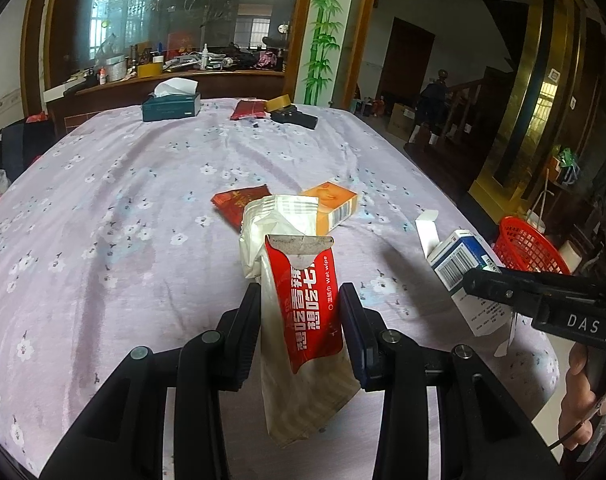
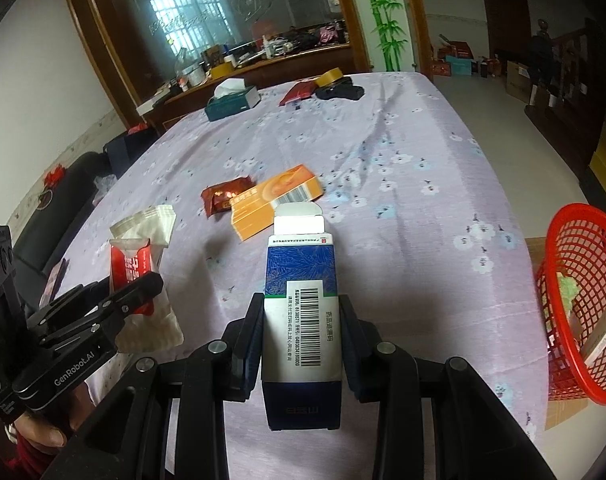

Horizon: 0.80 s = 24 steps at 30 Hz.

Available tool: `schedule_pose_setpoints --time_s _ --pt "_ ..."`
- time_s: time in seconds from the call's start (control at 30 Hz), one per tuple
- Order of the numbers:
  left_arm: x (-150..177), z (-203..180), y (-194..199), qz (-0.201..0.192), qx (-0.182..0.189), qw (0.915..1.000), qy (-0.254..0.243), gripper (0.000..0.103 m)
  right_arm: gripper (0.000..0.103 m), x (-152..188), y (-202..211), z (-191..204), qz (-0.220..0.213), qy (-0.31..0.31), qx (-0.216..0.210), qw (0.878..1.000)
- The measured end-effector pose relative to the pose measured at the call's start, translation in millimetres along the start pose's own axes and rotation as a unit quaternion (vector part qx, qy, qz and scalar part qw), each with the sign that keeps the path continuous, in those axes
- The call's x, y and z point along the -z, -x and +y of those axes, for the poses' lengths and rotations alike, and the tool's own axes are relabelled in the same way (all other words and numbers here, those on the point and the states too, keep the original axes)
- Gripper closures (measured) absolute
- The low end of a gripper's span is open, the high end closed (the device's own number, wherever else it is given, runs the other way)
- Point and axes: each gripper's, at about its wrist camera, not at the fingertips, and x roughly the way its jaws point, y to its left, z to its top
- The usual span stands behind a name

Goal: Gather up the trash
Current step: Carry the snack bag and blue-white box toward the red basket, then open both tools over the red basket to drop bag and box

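Both grippers loaded up with trash over the purple flowered tablecloth

Closest in, the left gripper is clamped on a red wet wipe packet bunched together with a crumpled white wrapper, and the right gripper is squeezing a blue and white box with a barcode facing up and its top flap open. Both are held up off the tablecloth. Off the table's right edge sits a red mesh basket with a couple of bits already in it. A little further out on the cloth there's an orange box lying flat, touching a dark red snack wrapper. Way at the far end: a teal tissue box, another red packet, a roll of tape and a black gadget.
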Motion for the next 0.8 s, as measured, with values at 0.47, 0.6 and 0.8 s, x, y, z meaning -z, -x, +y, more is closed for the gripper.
schedule_pose_setpoints --time_s 0.47,0.6,0.8 --pt "-20 -44 -13 0.007 0.037 0.9987 -0.034 0.066 0.066 -2 41 -48 -0.045 -0.049 0.01 0.998" --pt "-31 -64 -17 0.011 0.065 0.9969 -0.043 0.066 0.066 -3 63 -70 -0.067 -0.072 0.021 0.995" --pt "-47 -105 -20 0.01 0.097 0.9925 -0.075 0.066 0.066 -2 96 -110 -0.103 -0.11 0.046 0.987"
